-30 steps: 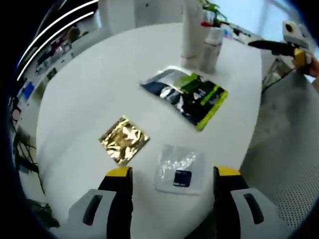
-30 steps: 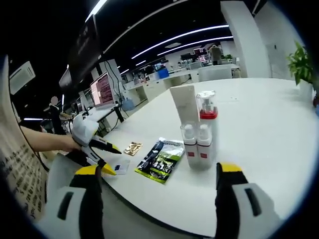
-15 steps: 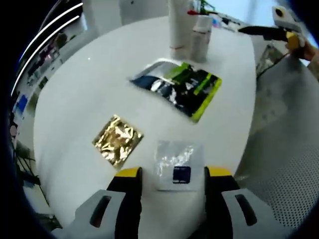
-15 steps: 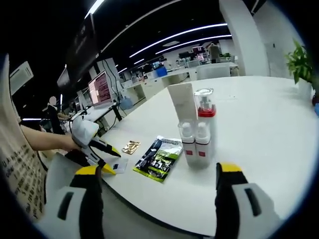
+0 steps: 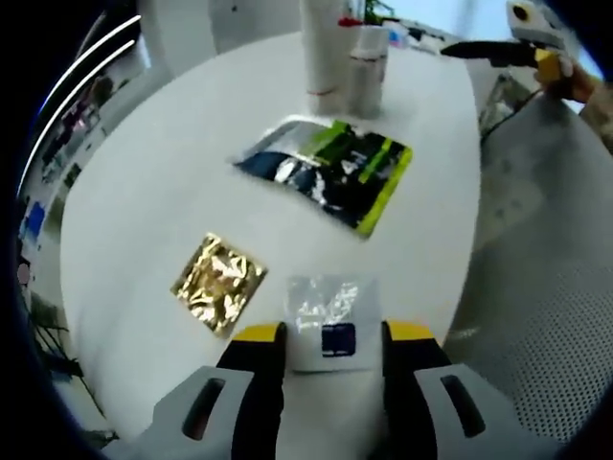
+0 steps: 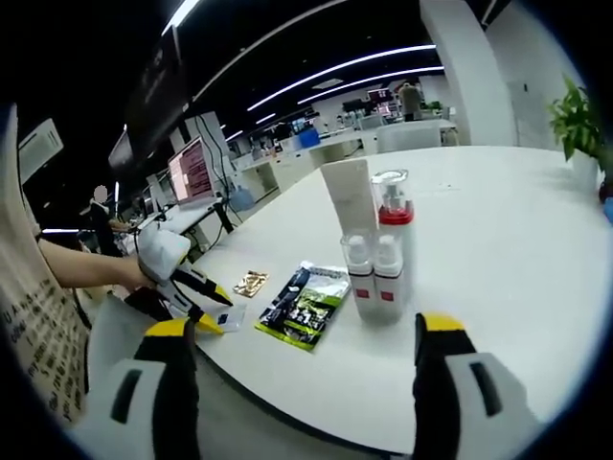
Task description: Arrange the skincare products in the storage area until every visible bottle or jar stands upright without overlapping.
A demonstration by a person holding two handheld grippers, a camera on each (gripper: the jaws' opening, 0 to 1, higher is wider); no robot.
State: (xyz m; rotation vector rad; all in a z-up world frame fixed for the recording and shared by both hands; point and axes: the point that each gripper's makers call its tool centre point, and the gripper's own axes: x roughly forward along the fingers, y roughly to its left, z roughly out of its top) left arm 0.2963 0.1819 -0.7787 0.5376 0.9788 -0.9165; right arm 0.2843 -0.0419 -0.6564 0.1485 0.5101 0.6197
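On the round white table (image 5: pixel 153 163) stand a tall white tube (image 6: pixel 350 206), a pump bottle with a red collar (image 6: pixel 393 206) and two small red-labelled bottles (image 6: pixel 374 276), all upright and close together; the left gripper view has this cluster (image 5: pixel 340 53) at the far side. A green-and-black pouch (image 5: pixel 326 168), a gold sachet (image 5: pixel 218 283) and a clear sachet with a dark blue square (image 5: pixel 330 321) lie flat. My left gripper (image 5: pixel 332 335) is open, its jaws closely flanking the clear sachet's near edge. My right gripper (image 6: pixel 306 328) hangs wide open off the table's near edge, holding nothing.
The table's edge runs just behind the clear sachet, with grey perforated floor (image 5: pixel 536 316) beyond. A potted plant (image 6: pixel 579 120) stands at the table's far right. Desks and monitors (image 6: pixel 196 172) fill the room behind. A person's arm (image 6: pixel 91 273) holds the left gripper (image 6: pixel 182 287).
The left gripper has moved forward onto the clear sachet and its jaws have narrowed around it. The right gripper has stayed put and wide open.
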